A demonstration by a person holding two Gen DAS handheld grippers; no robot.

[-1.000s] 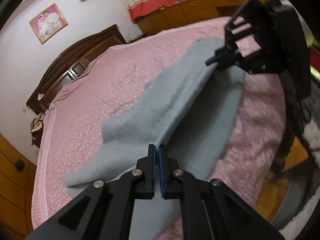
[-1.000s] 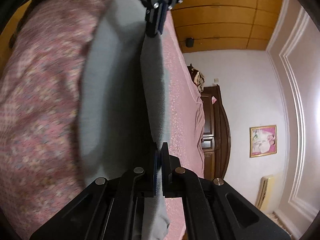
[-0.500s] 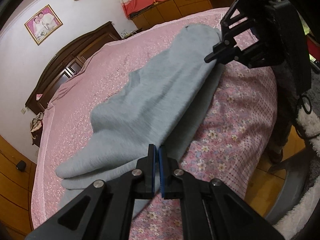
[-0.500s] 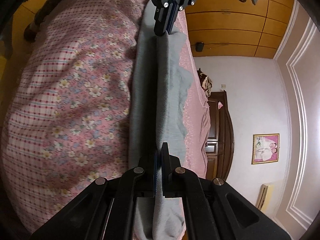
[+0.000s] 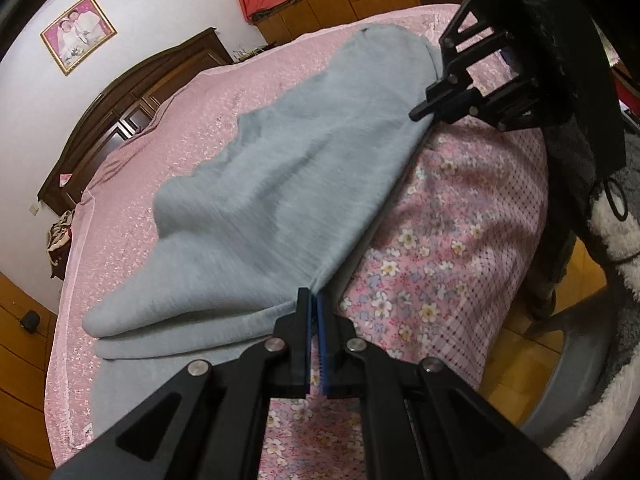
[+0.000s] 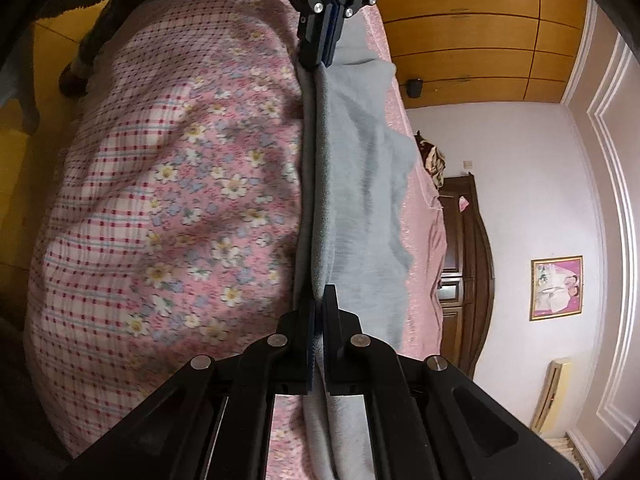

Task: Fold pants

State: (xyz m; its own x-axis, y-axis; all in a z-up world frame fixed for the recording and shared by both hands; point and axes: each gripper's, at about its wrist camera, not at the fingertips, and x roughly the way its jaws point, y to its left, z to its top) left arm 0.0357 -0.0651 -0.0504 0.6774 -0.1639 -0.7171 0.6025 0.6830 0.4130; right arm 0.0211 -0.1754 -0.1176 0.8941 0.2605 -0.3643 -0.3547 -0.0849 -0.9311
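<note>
Grey pants (image 5: pixel 288 184) lie folded lengthwise on a pink bed (image 5: pixel 168 120), stretched along its near edge. My left gripper (image 5: pixel 313 304) is shut on one end of their near fold. At the other end my right gripper (image 5: pixel 418 114) is shut on the same fold. In the right wrist view the grey pants (image 6: pixel 360 168) run taut as a straight ridge from my right gripper (image 6: pixel 319 304) up to the left gripper (image 6: pixel 318 60). The pants' loose edge lies rumpled on the bedspread side.
A floral and checked quilt (image 5: pixel 452 224) hangs over the bed's near side down to a wooden floor (image 5: pixel 516 364). A dark headboard (image 5: pixel 132 96) and a framed picture (image 5: pixel 78 34) stand at the far wall. Wooden cabinets (image 6: pixel 472 32) line another wall.
Both grippers have come down with the pants' fold. The cloth, which hung raised over the bed, now lies flatter on it, and more of the floral quilt shows beside it.
</note>
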